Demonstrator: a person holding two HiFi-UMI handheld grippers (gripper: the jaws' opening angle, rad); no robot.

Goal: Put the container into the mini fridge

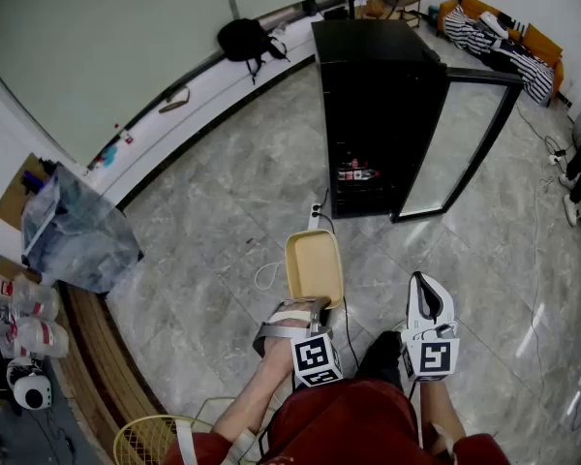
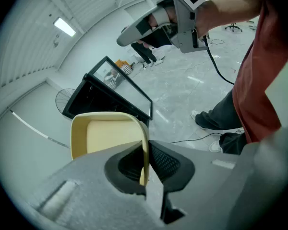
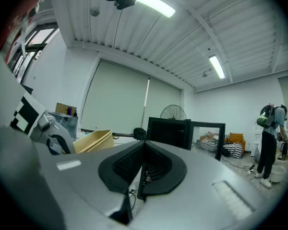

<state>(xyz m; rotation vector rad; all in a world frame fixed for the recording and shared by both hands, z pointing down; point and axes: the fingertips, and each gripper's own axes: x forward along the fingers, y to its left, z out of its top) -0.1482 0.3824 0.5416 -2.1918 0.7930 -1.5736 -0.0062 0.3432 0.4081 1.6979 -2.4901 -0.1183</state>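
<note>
Left gripper [image 1: 306,307], low centre, pinches the near rim of the yellow container [image 1: 314,264] over the floor; right gripper [image 1: 424,285] beside it pressed together, empty; mini fridge [image 1: 373,95] upper centre, door open, well apart: carry level, aim inside.

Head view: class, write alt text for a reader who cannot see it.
The person's left gripper holds a yellow container by its rim above a grey tiled floor. Ahead stands a black mini fridge, its glass door open; the right gripper beside holds nothing.
</note>
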